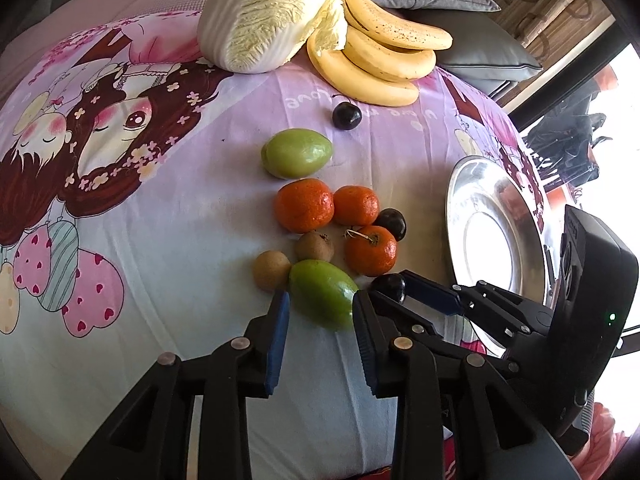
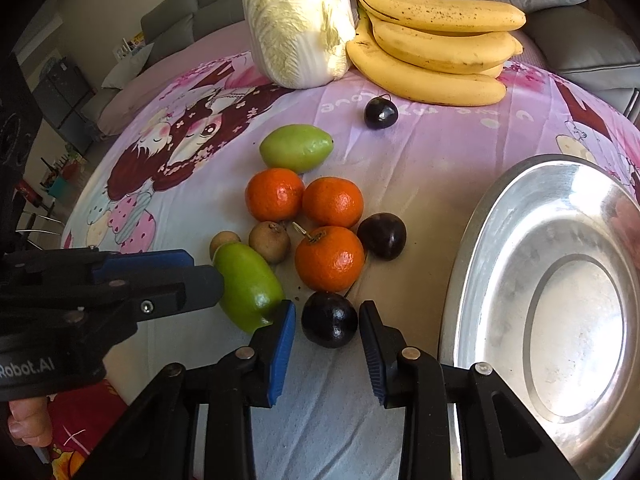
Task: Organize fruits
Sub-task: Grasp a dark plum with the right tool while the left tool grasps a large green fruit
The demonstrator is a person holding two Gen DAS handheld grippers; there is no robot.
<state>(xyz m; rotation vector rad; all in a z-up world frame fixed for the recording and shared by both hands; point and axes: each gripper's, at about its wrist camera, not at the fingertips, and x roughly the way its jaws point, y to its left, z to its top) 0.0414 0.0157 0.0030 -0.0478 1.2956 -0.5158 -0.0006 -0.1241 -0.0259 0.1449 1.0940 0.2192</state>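
My left gripper (image 1: 320,300) is shut on a green oval fruit (image 1: 324,296), which lies on the printed cloth (image 1: 160,280). In the right wrist view the left gripper (image 2: 208,270) pinches the same green fruit (image 2: 248,284) at its near end. Beside it, my right gripper (image 2: 328,312) is shut on a dark plum (image 2: 329,320); in the left wrist view the right gripper (image 1: 390,284) holds that plum (image 1: 390,288). Just beyond lie three mandarins (image 2: 330,258), two small brown fruits (image 2: 269,242), another plum (image 2: 382,236) and a second green fruit (image 2: 296,148).
A shiny metal plate (image 2: 480,240) sits to the right of the fruit. At the back lie a bunch of bananas (image 2: 432,48), a napa cabbage (image 2: 298,20) and a lone plum (image 2: 381,113). Grey cushions (image 1: 480,52) are behind. A person's thumb (image 2: 28,420) shows bottom left.
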